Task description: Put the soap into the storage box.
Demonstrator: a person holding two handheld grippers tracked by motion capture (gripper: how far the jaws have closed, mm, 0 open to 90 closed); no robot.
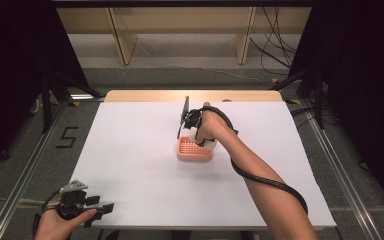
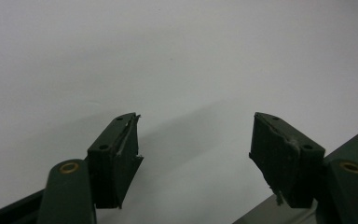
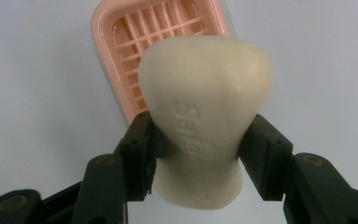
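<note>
White table [image 1: 145, 190], grey floor [image 1: 40, 150]

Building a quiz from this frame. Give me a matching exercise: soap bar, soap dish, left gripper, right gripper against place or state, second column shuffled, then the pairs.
Column one:
1. soap bar
2. soap dish
3. left gripper
4. right gripper

Column two:
A. open, holding nothing, near the table's front left corner
B. pink, slotted floor, sits mid-table
C. cream, pinched at its waist, held above the dish
D. jaws shut on the bar

Pairs: 1-C, 2-B, 3-A, 4-D
</note>
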